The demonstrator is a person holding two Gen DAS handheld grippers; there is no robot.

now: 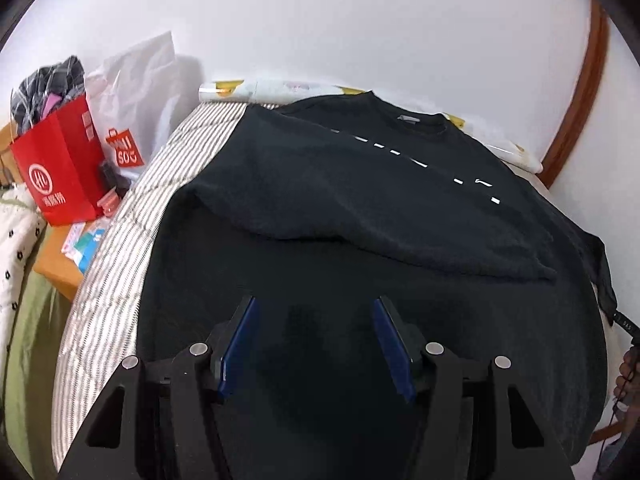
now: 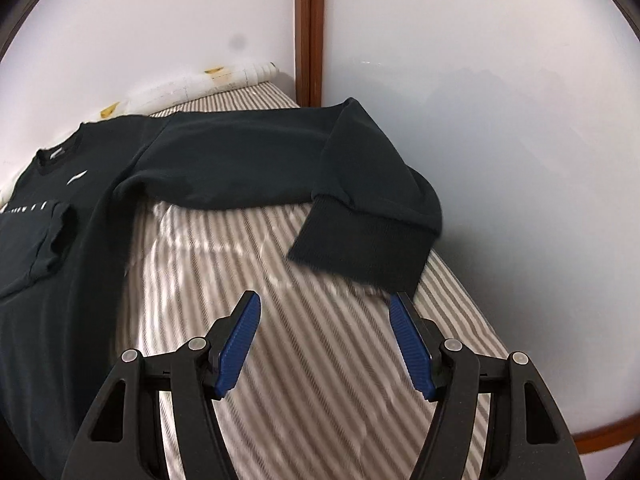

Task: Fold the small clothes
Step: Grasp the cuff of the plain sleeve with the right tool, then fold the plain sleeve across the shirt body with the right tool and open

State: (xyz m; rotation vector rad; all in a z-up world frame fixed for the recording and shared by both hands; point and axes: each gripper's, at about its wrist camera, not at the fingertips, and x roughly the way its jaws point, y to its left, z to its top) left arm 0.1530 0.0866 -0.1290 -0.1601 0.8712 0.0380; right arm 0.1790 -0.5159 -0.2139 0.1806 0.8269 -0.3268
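Note:
A black sweatshirt (image 1: 360,216) with white chest print lies flat on a striped bed (image 1: 120,248). Its left sleeve is folded across the chest. My left gripper (image 1: 314,304) is open and empty, hovering over the sweatshirt's lower body. In the right wrist view the sweatshirt (image 2: 224,148) has its right sleeve spread toward the wall, with the ribbed cuff (image 2: 360,244) bent back onto the striped cover (image 2: 304,352). My right gripper (image 2: 324,300) is open and empty, just short of the cuff.
A red paper bag (image 1: 60,172) and a white plastic bag (image 1: 136,100) stand left of the bed on a wooden stand. A rolled white sheet (image 2: 208,80) lies at the head of the bed. White walls with a brown wooden post (image 2: 310,32) close the far and right sides.

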